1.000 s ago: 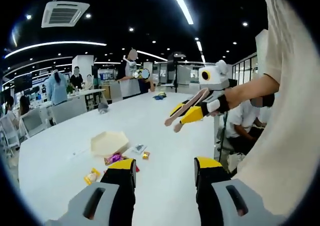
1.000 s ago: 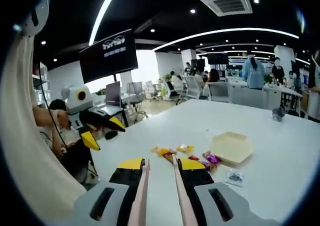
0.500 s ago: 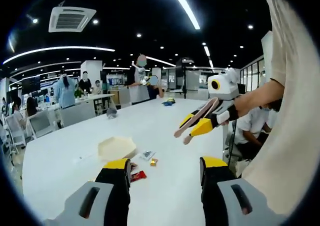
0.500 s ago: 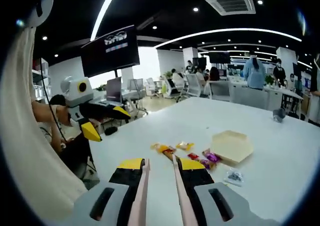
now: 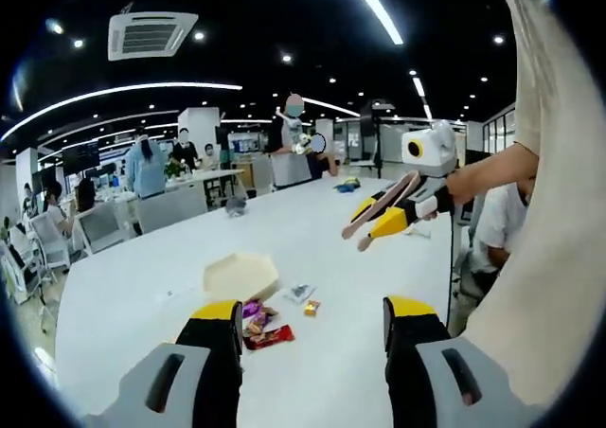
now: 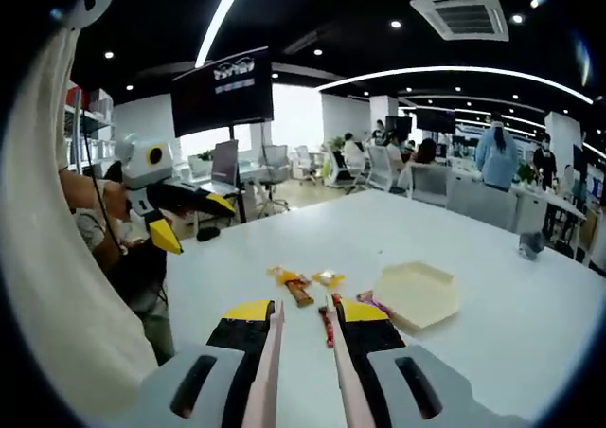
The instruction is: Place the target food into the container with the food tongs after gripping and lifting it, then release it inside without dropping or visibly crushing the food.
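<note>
Both cameras have drifted nearer the pale hexagonal paper container [image 6: 415,294] and wrapped snacks [image 6: 293,284] on the white table [image 5: 142,286]. Left gripper [image 5: 312,338] fingers gape empty; right gripper [image 6: 303,329], holding pale tongs [image 6: 270,371], is nearly closed: approach only, nothing lifted.

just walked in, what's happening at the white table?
A person holds a claw in each hand above a white table. The right claw grips beige food tongs between its jaws, raised in the air. The left claw is open and empty. On the table, wrapped snacks lie scattered beside a pale hexagonal container, which looks empty. Nothing has been picked up yet.
</note>
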A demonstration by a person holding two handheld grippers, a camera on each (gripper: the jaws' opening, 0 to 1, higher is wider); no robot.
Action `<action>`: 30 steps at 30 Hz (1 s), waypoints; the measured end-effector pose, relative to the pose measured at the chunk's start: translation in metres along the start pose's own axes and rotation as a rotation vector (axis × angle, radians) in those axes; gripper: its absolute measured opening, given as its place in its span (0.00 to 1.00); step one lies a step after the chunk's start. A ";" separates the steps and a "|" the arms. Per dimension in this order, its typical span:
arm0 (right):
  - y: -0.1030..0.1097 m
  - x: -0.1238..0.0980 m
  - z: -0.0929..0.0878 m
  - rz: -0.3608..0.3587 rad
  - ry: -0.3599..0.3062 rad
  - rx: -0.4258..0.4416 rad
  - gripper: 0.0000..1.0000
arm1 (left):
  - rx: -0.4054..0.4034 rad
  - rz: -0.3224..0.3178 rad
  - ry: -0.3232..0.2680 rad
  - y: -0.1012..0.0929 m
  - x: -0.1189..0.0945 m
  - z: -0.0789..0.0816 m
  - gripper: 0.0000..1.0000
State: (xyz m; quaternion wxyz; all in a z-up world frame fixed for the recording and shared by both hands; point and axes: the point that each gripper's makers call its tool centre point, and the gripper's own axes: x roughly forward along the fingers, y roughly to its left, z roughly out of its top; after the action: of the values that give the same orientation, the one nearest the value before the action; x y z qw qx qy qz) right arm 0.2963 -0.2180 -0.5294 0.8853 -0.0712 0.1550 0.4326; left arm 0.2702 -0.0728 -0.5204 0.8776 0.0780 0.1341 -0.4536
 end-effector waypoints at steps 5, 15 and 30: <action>-0.015 -0.006 -0.003 0.010 0.013 -0.022 0.25 | -0.006 0.019 0.012 0.003 0.012 -0.002 0.64; -0.030 0.004 -0.020 0.034 0.065 -0.048 0.25 | -0.017 0.024 0.034 0.006 0.025 -0.007 0.68; -0.042 0.033 -0.038 0.086 0.155 -0.112 0.26 | -0.067 0.024 0.086 0.015 0.027 -0.028 0.80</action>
State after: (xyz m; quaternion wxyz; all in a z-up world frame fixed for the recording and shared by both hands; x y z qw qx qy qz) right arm 0.3407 -0.2294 -0.5762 0.8459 -0.1469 0.2015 0.4714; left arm 0.2928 -0.0775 -0.5551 0.8786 0.0694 0.1859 -0.4344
